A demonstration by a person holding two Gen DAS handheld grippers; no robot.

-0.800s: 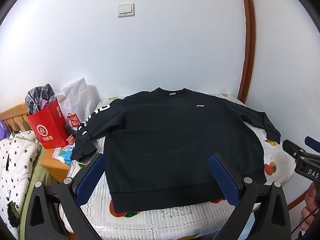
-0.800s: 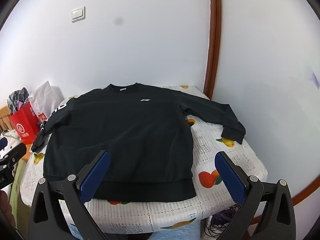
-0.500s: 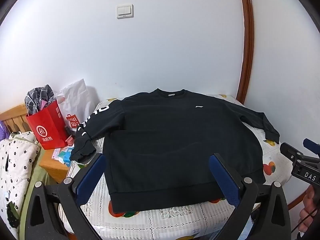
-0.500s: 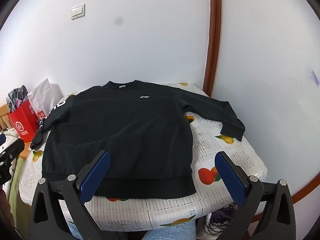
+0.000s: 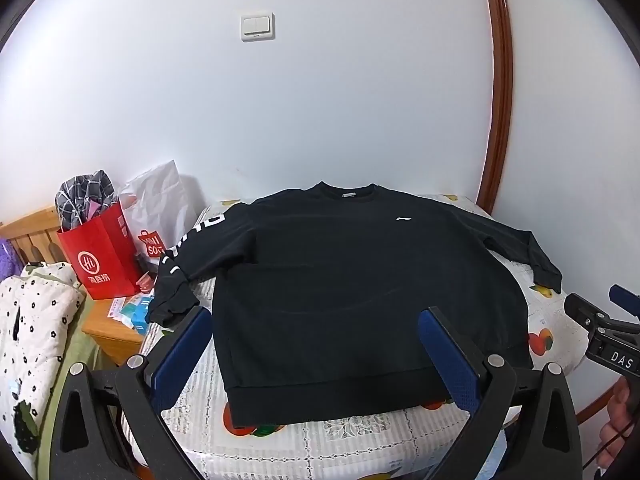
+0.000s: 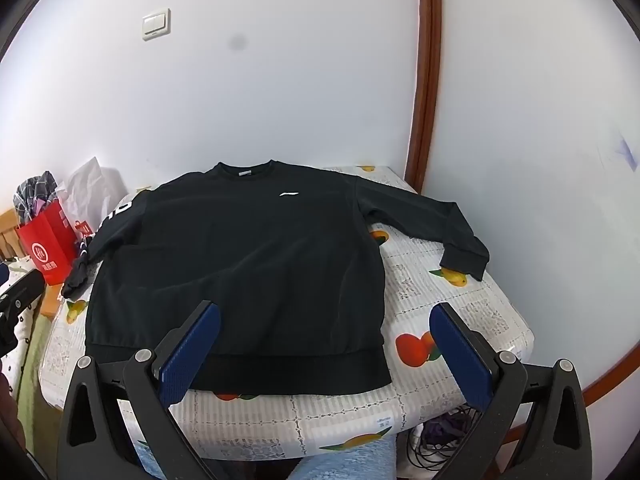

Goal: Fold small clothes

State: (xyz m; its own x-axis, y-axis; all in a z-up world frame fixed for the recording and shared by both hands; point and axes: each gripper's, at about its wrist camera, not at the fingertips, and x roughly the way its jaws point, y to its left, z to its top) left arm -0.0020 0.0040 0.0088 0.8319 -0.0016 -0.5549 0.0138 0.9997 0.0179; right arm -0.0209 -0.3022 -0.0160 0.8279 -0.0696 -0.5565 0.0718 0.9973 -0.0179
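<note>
A black long-sleeved sweatshirt (image 5: pixel 360 288) lies flat and face up on a small table with a fruit-print cloth (image 5: pixel 360 436), collar at the far side. It also shows in the right wrist view (image 6: pixel 248 272). Its left sleeve (image 5: pixel 188 264) hangs over the table's left edge; its right sleeve (image 6: pixel 440 228) lies on the cloth. My left gripper (image 5: pixel 316 320) is open and empty, held above the hem. My right gripper (image 6: pixel 324 316) is open and empty, above the hem's right part. The right gripper's tip (image 5: pixel 600 328) shows at the right of the left wrist view.
A red paper bag (image 5: pixel 100 256) and a white bag (image 5: pixel 156 208) stand on a wooden nightstand (image 5: pixel 112 332) left of the table. A bed with a dotted quilt (image 5: pixel 28 320) lies further left. White walls and a wooden door frame (image 6: pixel 424 80) close the back and right. Cables (image 6: pixel 436 444) lie under the table.
Both grippers have drifted slightly, so the sweatshirt sits a little lower and larger in the right wrist view. Both stay open and the sweatshirt has not moved.
</note>
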